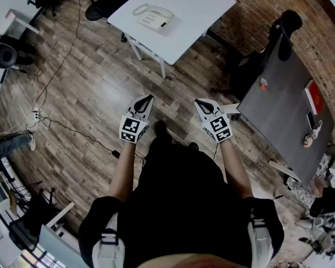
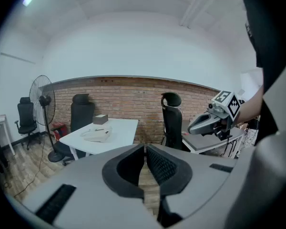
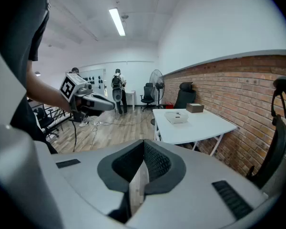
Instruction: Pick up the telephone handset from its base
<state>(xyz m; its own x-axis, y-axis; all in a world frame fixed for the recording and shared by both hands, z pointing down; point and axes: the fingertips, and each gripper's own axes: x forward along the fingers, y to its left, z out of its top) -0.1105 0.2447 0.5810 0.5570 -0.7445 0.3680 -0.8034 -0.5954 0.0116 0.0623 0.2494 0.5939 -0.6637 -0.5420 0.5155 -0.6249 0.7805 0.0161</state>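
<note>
A cream telephone (image 1: 153,17) with its handset (image 1: 146,10) resting on the base sits on a white table (image 1: 195,15) well ahead of me. It also shows small as the telephone (image 2: 97,134) in the left gripper view and the telephone (image 3: 176,117) in the right gripper view. My left gripper (image 1: 147,100) and right gripper (image 1: 201,103) hang side by side over the wooden floor, far short of the table. Both are shut with nothing between the jaws. In each gripper view the other one shows: the right gripper (image 2: 193,126), the left gripper (image 3: 112,106).
A small brown box (image 3: 194,107) stands at the table's far end. A dark grey desk (image 1: 279,94) with small items is to the right, with black office chairs (image 1: 285,29) by the brick wall. A standing fan (image 2: 42,99), cables and a power strip (image 1: 36,115) lie left.
</note>
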